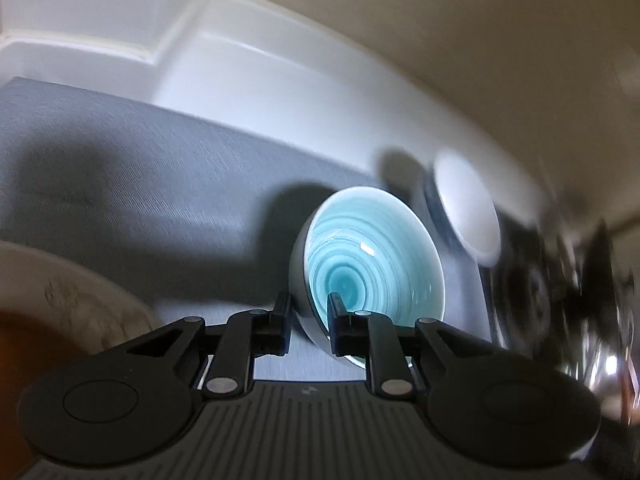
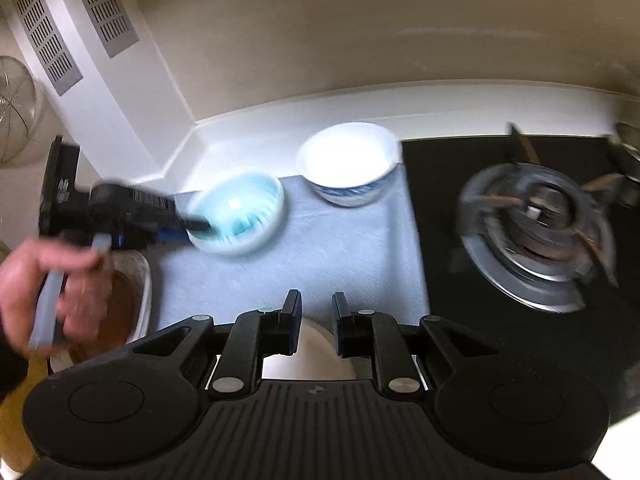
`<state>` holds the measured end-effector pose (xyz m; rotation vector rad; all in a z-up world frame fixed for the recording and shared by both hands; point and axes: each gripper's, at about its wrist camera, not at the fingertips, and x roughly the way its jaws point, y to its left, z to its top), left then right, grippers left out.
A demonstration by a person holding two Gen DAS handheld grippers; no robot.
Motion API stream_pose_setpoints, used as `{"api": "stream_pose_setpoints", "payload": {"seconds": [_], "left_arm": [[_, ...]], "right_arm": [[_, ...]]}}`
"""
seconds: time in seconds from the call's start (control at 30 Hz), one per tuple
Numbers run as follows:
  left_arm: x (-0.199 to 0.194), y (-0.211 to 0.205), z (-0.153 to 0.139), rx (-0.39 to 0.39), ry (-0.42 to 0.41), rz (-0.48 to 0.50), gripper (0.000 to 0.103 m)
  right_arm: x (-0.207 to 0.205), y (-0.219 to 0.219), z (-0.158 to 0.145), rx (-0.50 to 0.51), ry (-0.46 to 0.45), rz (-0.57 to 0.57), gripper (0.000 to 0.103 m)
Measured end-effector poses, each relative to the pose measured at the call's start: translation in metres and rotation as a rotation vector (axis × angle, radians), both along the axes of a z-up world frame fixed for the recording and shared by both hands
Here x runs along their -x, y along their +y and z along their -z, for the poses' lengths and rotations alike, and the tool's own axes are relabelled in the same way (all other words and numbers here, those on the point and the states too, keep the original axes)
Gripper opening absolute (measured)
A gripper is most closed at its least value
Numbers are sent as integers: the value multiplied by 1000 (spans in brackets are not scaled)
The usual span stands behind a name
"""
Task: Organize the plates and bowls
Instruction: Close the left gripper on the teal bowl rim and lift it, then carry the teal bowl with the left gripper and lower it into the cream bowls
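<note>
On the grey mat (image 2: 304, 256), left tongs (image 1: 309, 309) grip empty turquoise bowl's (image 1: 362, 256) rim; right tongs (image 2: 317, 312) clamp cream plate (image 2: 316, 350)

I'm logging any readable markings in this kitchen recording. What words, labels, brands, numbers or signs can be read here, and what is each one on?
Nothing here can be read.
Left tool: a white label strip on its body, motion-blurred, illegible.
Right tool: a tiny pale emblem on its ribbed base, no letters to make out; the same mark on the left tool's base in its own view.
Turquoise bowl, white bowl, burner: no text visible.
</note>
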<state>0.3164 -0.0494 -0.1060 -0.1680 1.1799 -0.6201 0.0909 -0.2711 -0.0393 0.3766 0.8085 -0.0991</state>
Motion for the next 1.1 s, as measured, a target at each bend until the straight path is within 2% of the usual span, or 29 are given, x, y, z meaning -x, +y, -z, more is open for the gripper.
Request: {"api": "stream_pose_setpoints", "payload": {"seconds": [0.1,0.2,0.3,0.47,0.57,0.67,0.77,0.93,1.1], "left_arm": [[11,-1,-2,-31,-43,44,20],[11,3,-7,-37,-98,13,20],[8,3,-12,-27,-141,-12,20],[10,-5,-6,-49,-159,-2,20],[11,-7,-3,-57,-157,19,18],[11,-10,-2,-61,-165,32,11],[11,-11,-1,-65,-179,40,10],[17,-13,-4,-82,-219,67,9],[32,-12,-19,-69,-285,85,8]], "right_arm": [[-30,2,4,-5,9,-33,18],[-56,3,9,-20,31,-49,18],[-80,2,18,-33,70,-57,24],[-108,3,36,-58,135,-68,24],[-117,6,47,-69,166,-65,24],[-124,7,53,-92,176,-69,24],[-127,9,57,-93,183,-72,24],[-125,10,58,-82,185,-50,13],[-111,7,48,-104,143,-1,11]]}}
